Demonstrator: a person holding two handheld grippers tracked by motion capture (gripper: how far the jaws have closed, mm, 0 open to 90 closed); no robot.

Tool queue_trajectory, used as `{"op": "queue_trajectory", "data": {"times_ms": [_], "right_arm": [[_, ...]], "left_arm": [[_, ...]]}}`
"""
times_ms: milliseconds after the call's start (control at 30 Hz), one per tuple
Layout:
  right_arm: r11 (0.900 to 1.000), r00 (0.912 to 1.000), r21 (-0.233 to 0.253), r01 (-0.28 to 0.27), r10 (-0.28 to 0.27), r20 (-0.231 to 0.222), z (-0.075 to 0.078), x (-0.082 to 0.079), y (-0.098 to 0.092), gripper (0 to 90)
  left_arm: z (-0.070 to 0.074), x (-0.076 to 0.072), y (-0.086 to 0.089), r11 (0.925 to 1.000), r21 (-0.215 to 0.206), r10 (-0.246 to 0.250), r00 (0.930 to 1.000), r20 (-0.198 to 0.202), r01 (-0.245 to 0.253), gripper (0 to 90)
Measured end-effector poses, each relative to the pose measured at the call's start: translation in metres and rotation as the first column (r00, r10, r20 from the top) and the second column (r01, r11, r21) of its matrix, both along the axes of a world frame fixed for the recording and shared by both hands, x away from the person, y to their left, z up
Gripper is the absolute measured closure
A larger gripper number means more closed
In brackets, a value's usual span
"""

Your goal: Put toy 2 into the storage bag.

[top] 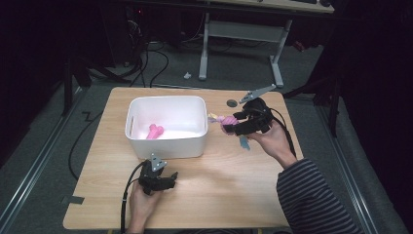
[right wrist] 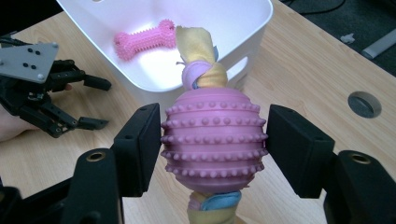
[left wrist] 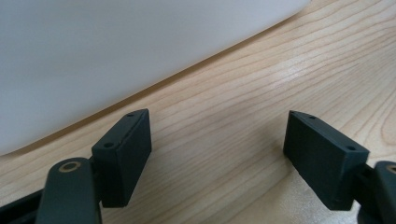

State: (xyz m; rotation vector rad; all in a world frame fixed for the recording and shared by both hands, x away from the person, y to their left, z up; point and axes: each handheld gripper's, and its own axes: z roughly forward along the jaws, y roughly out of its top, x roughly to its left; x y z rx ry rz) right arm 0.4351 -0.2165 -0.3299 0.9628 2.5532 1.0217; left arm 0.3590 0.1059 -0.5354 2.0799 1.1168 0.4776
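Right gripper [top: 234, 124] of mine hangs beside the white bin [top: 195, 146] in the high view, left gripper [top: 168, 179] resting before it. My left gripper view: jaws apart over bare table [left wrist: 243, 84]. My right gripper view: jaws clamp the studded pink ball [right wrist: 214, 137]; a pink bone [right wrist: 144, 39] lies in the bin.

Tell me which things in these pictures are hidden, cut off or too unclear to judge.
- Pink studded ball toy: its rope's lower end is cut off by the bottom edge of the right gripper view; in the high view it is too small to make out.
- White bin: in the left gripper view, a blurred wall hides its inside.
- Pink bone: small, without detail, in the high view.
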Motion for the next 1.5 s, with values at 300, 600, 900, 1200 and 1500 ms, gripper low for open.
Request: {"op": "queue_trajectory", "data": {"times_ms": [300,600,900,1200,1500], "right_arm": [[0.999,0.9994,-0.002,-0.036,0.036,0.005,0.013,0.01,0.021,37.0],[0.997,0.9971,-0.019,-0.075,0.075,0.01,0.023,0.019,0.048,37.0],[0.992,0.9928,-0.035,-0.119,0.12,0.01,0.027,0.03,0.08,37.0],[0.988,0.9891,-0.046,-0.147,0.147,0.006,0.027,0.04,0.108,36.9],[0.982,0.9848,-0.069,-0.174,0.173,-0.01,0.014,0.045,0.13,36.8]], "left_arm": [[0.0,0.0,0.0,1.0,0.0,-0.003,1.0,-0.001,0.003,23.1],[0.0,0.0,0.0,1.0,0.002,-0.005,1.0,-0.001,0.005,21.7],[0.0,0.0,0.0,1.0,0.002,-0.005,1.0,-0.001,0.005,21.5],[0.0,0.001,0.0,1.0,0.005,-0.006,1.0,-0.002,0.006,21.5],[0.0,0.001,0.0,1.0,0.006,-0.007,1.0,0.0,0.007,21.5]]}}
